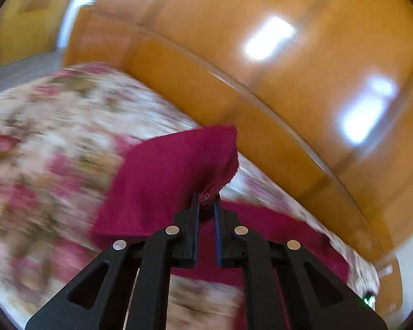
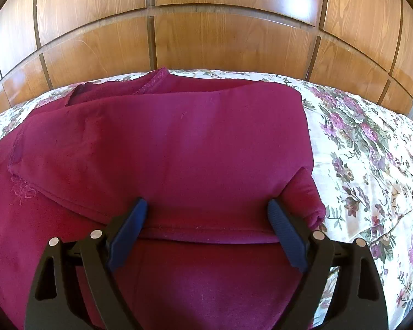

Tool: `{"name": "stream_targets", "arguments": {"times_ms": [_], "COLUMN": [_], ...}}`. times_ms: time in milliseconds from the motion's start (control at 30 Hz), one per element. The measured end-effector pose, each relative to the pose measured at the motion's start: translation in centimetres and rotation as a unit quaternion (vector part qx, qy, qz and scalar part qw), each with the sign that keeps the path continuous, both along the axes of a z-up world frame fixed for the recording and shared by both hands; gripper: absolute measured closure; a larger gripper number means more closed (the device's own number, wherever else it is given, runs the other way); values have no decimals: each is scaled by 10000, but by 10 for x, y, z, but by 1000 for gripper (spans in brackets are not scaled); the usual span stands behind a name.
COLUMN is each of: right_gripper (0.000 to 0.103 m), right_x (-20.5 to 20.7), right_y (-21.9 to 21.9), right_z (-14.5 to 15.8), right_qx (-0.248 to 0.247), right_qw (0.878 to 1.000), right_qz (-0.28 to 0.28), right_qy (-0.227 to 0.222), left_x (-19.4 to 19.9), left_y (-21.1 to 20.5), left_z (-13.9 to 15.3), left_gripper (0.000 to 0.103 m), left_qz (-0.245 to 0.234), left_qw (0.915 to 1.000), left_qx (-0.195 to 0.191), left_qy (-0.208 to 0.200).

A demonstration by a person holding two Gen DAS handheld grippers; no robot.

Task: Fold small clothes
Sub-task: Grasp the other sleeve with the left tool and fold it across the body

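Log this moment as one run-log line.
left gripper: shut on garment edge | right gripper: open over garment | surface: floral bedspread

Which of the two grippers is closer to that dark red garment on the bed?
Left. The left gripper has its fingers shut on a bunched bit of the red garment. The right gripper sits open over it, gripping nothing.

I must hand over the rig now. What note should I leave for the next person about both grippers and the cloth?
Left gripper: shut on a bunched edge of the dark red garment, lifting it off the floral bedsheet.
Right gripper: open, fingers astride a folded edge, holding nothing.
Done: garment looks partly folded.
Left: carry the lifted edge across, lay it down, smooth it.
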State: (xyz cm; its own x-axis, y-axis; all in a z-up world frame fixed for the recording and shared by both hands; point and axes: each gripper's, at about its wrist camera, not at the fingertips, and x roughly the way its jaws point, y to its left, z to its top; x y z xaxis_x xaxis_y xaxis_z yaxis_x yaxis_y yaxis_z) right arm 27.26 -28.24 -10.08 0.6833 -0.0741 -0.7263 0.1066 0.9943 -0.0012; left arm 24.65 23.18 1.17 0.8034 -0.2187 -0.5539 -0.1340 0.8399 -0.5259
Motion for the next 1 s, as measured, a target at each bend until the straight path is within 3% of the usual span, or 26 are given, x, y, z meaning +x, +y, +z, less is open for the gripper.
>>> {"name": "stream_targets", "arguments": {"times_ms": [100, 200, 333, 467, 633, 733, 800, 900, 1000], "right_gripper": [14, 14, 14, 14, 15, 20, 25, 35, 35], "right_x": [0, 0, 0, 0, -3, -18, -21, -13, 4], "right_y": [-1, -1, -3, -2, 1, 22, 48, 106, 147], "right_z": [1, 1, 1, 2, 17, 46, 56, 53, 36], "right_qx": [29, 48, 100, 129, 68, 582, 1218, 2110, 2565], "right_qw": [10000, 10000, 9999, 9999, 9999, 9969, 9867, 9553, 9352], "right_qz": [5, 8, 19, 22, -83, 335, 1029, 2057, 2314], "right_qy": [-11, -19, -36, -34, -41, -400, -320, 247, 774], "left_x": [2, 9, 13, 1, -42, -61, -74, -86, -93], "left_y": [-71, -129, -189, -190, -175, -165, -159, -155, -153], "left_z": [-7, -26, -55, -64, -63, -65, -69, -79, -88], "left_gripper": [95, 95, 95, 58, 58, 58, 58, 58, 58], "left_qz": [-643, -1162, -1546, -1573, -1413, -1339, -1280, -1257, -1285], "left_qw": [9978, 9927, 9836, 9828, 9844, 9834, 9839, 9840, 9835], "left_qx": [130, 146, 600, 500, 873, 1113, 1144, 1146, 1152], "left_qy": [12, 276, 705, 833, 580, 510, 488, 537, 548]}}
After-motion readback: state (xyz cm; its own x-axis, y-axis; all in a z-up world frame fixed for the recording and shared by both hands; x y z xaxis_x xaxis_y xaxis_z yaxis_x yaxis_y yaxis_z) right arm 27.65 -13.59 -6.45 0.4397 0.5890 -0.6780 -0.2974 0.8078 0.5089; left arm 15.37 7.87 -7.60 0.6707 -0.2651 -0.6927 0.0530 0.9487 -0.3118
